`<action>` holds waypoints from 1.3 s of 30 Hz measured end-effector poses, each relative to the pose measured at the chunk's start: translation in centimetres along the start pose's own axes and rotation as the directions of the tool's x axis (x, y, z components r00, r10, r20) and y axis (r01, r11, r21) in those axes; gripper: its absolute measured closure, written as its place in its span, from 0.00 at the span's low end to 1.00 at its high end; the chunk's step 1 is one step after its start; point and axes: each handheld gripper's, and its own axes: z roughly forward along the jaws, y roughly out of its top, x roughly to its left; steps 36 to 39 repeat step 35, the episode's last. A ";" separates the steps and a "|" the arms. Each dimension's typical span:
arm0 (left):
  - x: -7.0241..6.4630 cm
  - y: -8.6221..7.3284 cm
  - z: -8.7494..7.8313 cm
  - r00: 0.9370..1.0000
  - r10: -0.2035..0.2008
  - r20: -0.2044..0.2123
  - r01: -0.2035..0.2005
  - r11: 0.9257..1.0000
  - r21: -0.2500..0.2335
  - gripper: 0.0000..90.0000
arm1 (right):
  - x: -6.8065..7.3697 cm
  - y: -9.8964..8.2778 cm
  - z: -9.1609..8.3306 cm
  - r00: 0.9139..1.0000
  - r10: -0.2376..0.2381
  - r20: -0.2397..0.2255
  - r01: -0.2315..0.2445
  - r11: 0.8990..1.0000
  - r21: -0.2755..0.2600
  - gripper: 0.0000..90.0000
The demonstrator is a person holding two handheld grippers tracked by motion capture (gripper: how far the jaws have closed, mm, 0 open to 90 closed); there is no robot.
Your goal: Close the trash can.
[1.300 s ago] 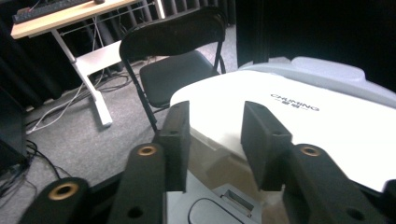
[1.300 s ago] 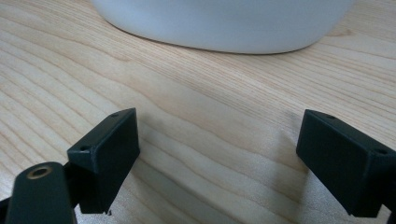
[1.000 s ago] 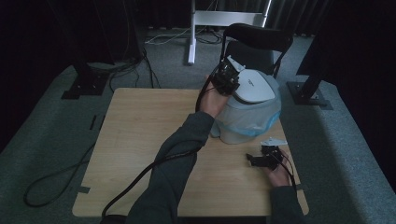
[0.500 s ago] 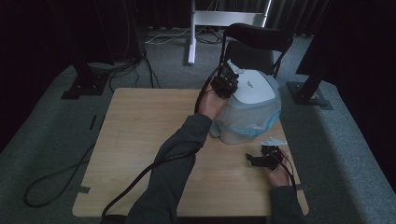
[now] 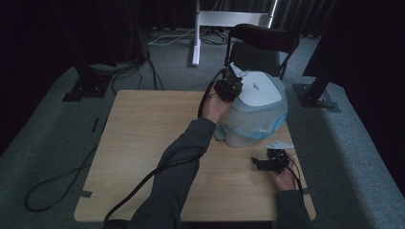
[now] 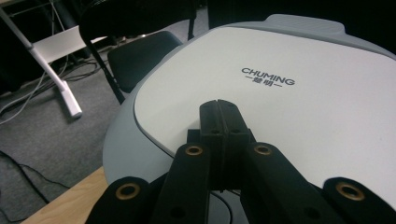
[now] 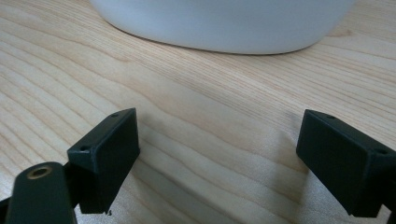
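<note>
1. The left gripper [image 6: 218, 109] has its jaws pressed together with nothing between them; they have just been closing. The tips are on or just above the white lid [image 6: 289, 93] of the bin [image 5: 255, 112]. I judge the step is pushing on the lid, to open or shut it.
2. Next move: press or slide the closed tips toward the lid's latch edge, I think, while the bin stays steady.
3. The bin stands near the far right corner of the table [image 5: 143, 143]. It is grey with a flat white lid, printed "CHUMING", and a pale blue bag hangs around its body.
4. The right gripper [image 7: 219, 163] rests low near the right edge, jaws wide apart and empty, pointing at the bin's base.
</note>
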 end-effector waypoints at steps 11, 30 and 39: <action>0.4 -0.7 0.3 0.998 -0.057 0.021 0.058 0.998 -0.036 1.00 | 0.0 0.0 0.0 1.000 0.001 0.001 -0.001 1.000 0.000 0.13; 5.8 -5.4 -3.9 0.982 -0.185 -0.045 0.178 0.975 -0.135 0.88 | 0.0 0.0 0.0 1.000 0.000 -0.001 0.000 1.000 -0.001 0.14; 7.2 -8.7 -4.3 0.971 -0.239 -0.034 0.234 0.966 -0.110 0.86 | 0.0 0.0 0.0 1.000 -0.001 -0.001 0.001 1.000 -0.002 0.14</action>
